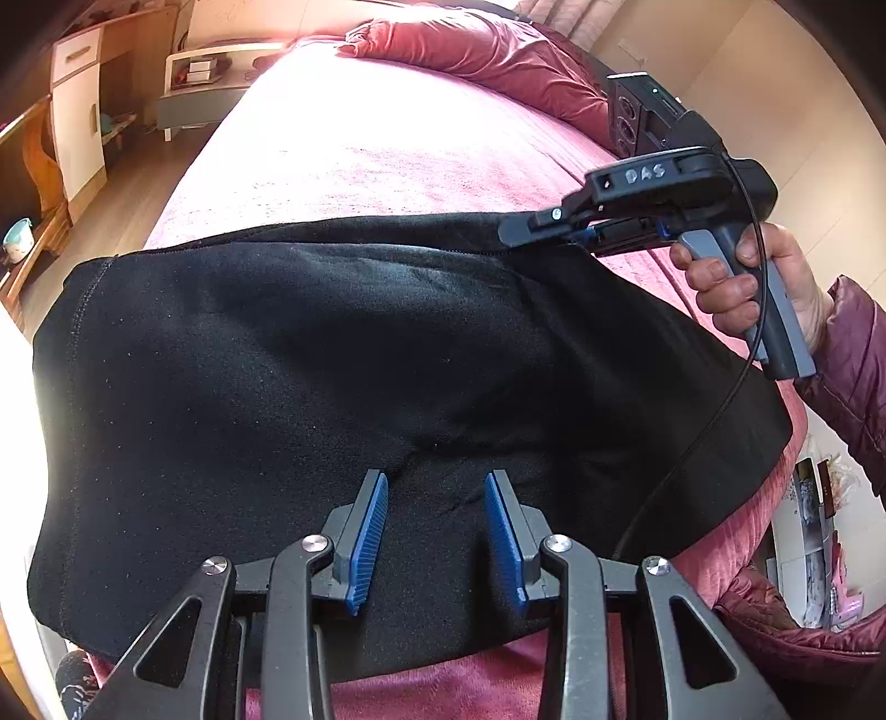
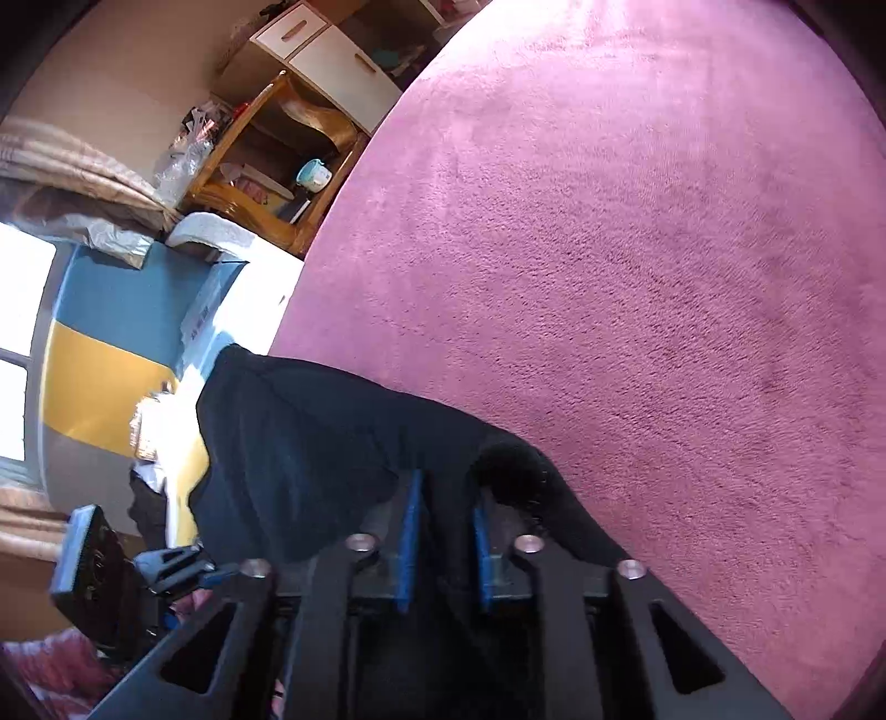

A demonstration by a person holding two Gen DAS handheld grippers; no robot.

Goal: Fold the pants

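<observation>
The black pants (image 1: pixel 332 387) lie folded across the near part of a pink bed (image 1: pixel 360 160). My left gripper (image 1: pixel 437 482) hovers open just above the pants' near middle, blue pads apart, holding nothing. My right gripper (image 1: pixel 518 230) reaches in from the right at the pants' far right edge, its jaws closed on the fabric edge. In the right wrist view the right gripper (image 2: pixel 446 498) has black cloth (image 2: pixel 332 443) between its blue pads, lifted a little off the bed (image 2: pixel 637 249).
A red quilt (image 1: pixel 498 50) is bunched at the bed's far end. A wooden desk and white cabinet (image 1: pixel 77 111) stand on the left past the bed's edge. A wooden shelf with a cup (image 2: pixel 313 174) is beside the bed. The person's hand (image 1: pixel 742 288) holds the right gripper's handle.
</observation>
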